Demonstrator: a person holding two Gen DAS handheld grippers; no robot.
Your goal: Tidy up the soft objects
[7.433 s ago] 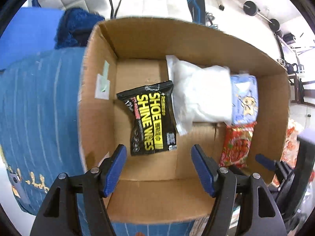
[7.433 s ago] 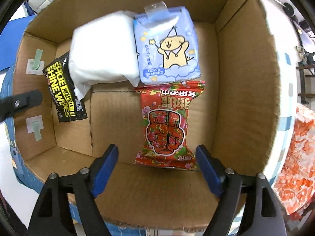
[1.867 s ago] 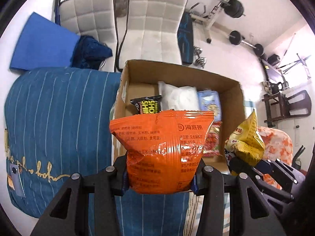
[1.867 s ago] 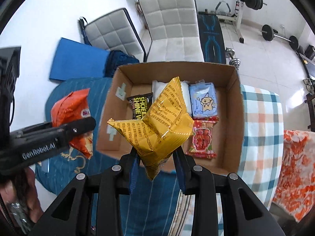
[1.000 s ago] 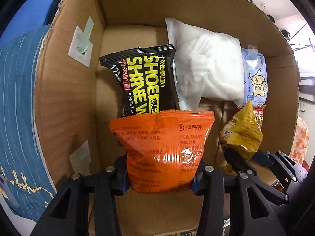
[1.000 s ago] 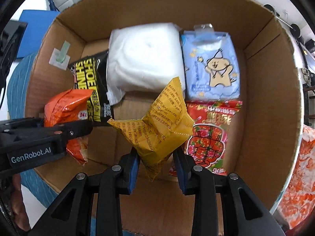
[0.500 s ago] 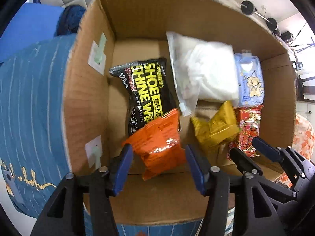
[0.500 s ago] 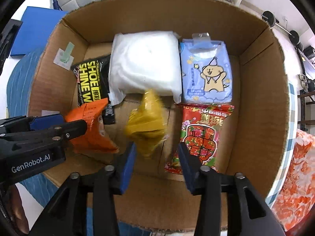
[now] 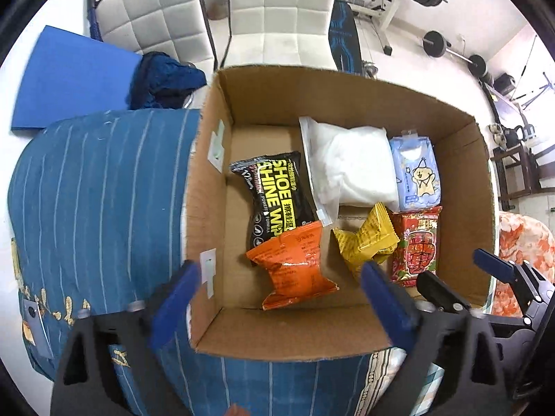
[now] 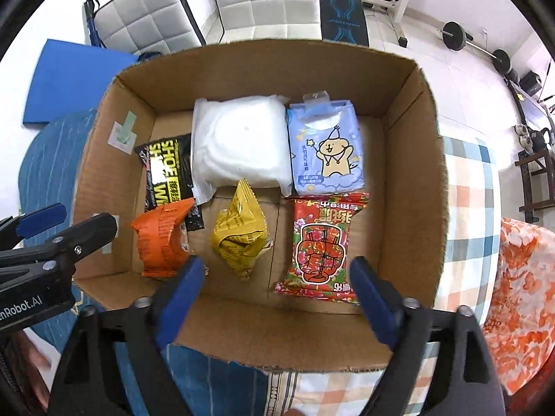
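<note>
Evidently both tools, left (image 9: 277, 294) and right (image 10: 274, 287), hang spread and empty above the box (image 10: 412, 173); the orange (image 10: 161, 239) and yellow (image 10: 241, 230) packs lie on its floor, filling the front row beside the red pack (image 10: 322, 242).

The cardboard box (image 10: 409, 159) is plain brown. Inside lie an orange snack bag (image 10: 161, 239), a yellow snack bag (image 10: 241, 234), a red floral packet (image 10: 322, 242), a pale blue pack with a cartoon bear (image 10: 326, 145), a white pouch (image 10: 239, 145) and a black pack with yellow lettering (image 9: 277, 197). The cover (image 9: 97, 190) to the left is blue with thin pale stripes; the cloth (image 10: 464, 194) to the right is checked.
</note>
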